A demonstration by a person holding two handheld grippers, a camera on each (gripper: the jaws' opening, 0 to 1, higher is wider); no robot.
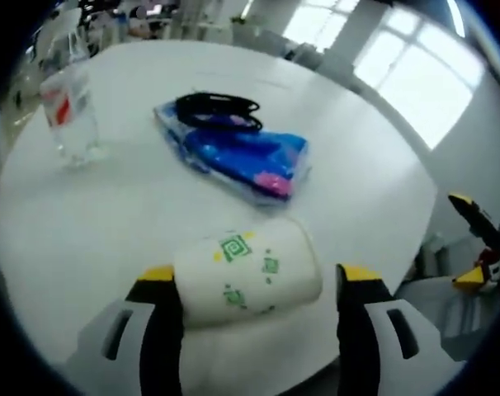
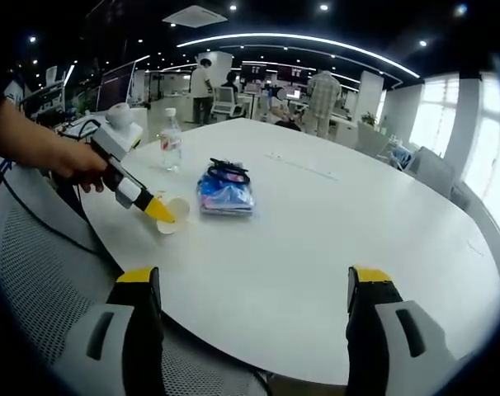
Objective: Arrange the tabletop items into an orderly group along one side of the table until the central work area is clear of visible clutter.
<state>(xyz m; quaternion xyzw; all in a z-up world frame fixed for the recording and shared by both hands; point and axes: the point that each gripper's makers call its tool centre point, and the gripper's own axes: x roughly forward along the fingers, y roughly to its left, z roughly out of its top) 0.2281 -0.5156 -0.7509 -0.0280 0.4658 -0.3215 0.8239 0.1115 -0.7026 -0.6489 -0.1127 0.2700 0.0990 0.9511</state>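
In the left gripper view, your left claw (image 1: 258, 301) stands wide open with a white paper cup printed with green square motifs (image 1: 248, 280) lying on its side between the jaws, near the edge of the round white surface (image 1: 93, 223). The cup's long axis runs across the claw, from one jaw toward the other, with its left end just at the left jaw and a clear gap on the right; it isn't gripped. Beyond it lie a blue plastic packet with pink patches (image 1: 238, 157), a coil of black cord (image 1: 219, 110) on its far end, and a clear plastic water bottle with a red label (image 1: 70, 111) upright to the left.

In the right gripper view, your right claw (image 2: 254, 313) is wide open and holds nothing, well back from the items. The left claw (image 2: 155, 206) is at the cup (image 2: 172, 216), so your left hand (image 2: 81, 169) is the nearer one.
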